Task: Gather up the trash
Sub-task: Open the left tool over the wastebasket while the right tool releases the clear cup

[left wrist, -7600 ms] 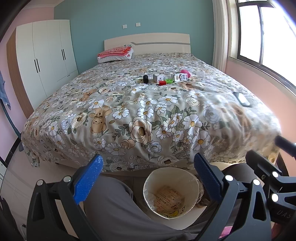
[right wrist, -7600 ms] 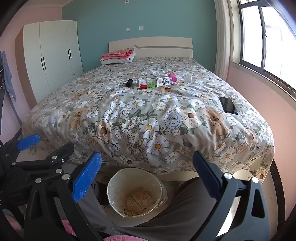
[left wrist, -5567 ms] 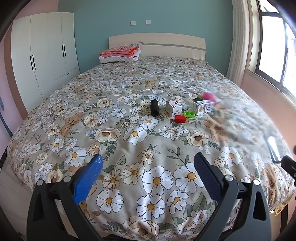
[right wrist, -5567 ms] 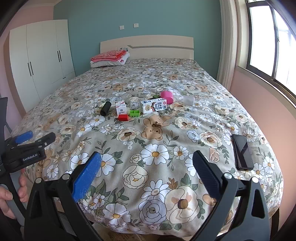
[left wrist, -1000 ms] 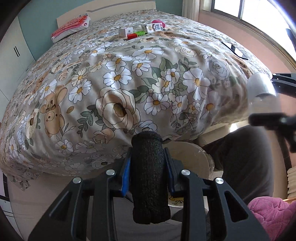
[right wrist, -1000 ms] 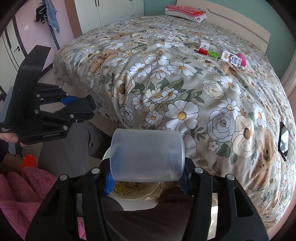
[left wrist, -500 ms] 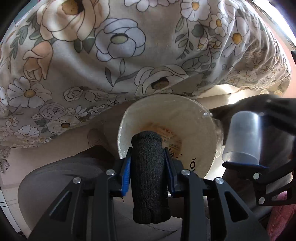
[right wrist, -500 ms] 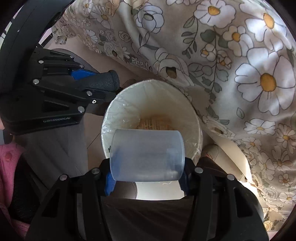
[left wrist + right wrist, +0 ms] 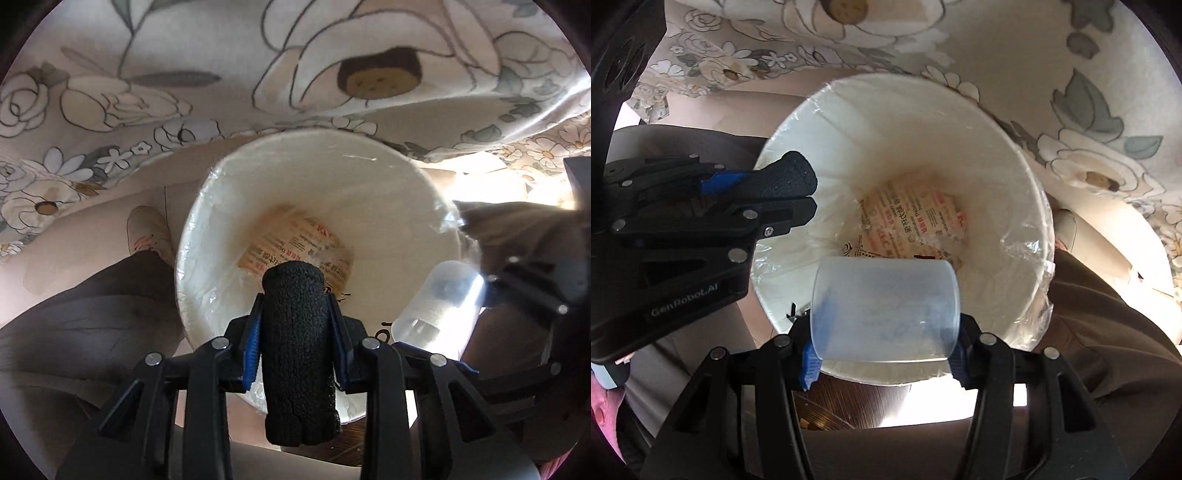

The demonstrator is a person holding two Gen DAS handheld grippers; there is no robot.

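My left gripper [image 9: 297, 332] is shut on a black foam roll [image 9: 297, 350] and holds it over the near rim of a white lined trash bin [image 9: 406, 192]. My right gripper [image 9: 884, 332] is shut on a clear plastic cup [image 9: 884, 310], held sideways over the bin's [image 9: 997, 155] near rim. A printed wrapper [image 9: 916, 225] lies at the bin's bottom; it also shows in the left wrist view [image 9: 291, 243]. The cup [image 9: 436, 306] shows at the right of the left wrist view, the roll [image 9: 786, 181] at the left of the right wrist view.
The floral bedspread [image 9: 184, 74] hangs just behind and above the bin, also in the right wrist view [image 9: 1071, 92]. The person's trousered legs [image 9: 85, 295] flank the bin on both sides. A foot in a light slipper [image 9: 147, 229] is left of the bin.
Both grippers have moved down and closer to the bin, which now fills both views. Each still holds its item over the bin's opening.
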